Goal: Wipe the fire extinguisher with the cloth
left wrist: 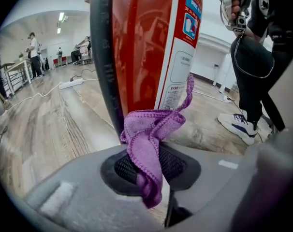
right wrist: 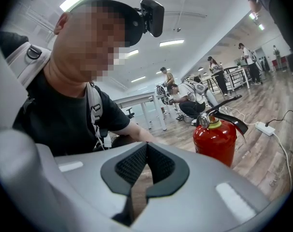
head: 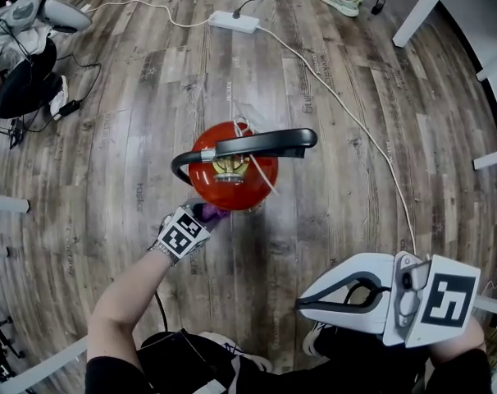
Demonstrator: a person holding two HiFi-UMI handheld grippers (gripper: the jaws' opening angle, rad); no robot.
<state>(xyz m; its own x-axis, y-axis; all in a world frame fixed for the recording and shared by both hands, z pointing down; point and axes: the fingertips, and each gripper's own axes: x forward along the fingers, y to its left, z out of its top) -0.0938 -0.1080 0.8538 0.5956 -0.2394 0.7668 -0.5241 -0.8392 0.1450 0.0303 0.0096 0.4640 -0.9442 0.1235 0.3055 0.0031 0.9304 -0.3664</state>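
Note:
A red fire extinguisher (head: 232, 175) with a black handle and hose stands upright on the wood floor. My left gripper (head: 201, 217) is low at its near side, shut on a purple cloth (left wrist: 149, 141). In the left gripper view the cloth (head: 211, 213) bunches between the pads and drapes against the red cylinder (left wrist: 141, 47) beside the black hose (left wrist: 105, 57). My right gripper (head: 302, 302) hangs at the lower right, away from the extinguisher (right wrist: 215, 139), jaws shut with nothing between them (right wrist: 145, 170).
A white power strip (head: 234, 21) and its cable (head: 347, 113) lie on the floor beyond and to the right of the extinguisher. White table legs (head: 421, 11) stand at the far right. Other people sit or stand at the room's edges.

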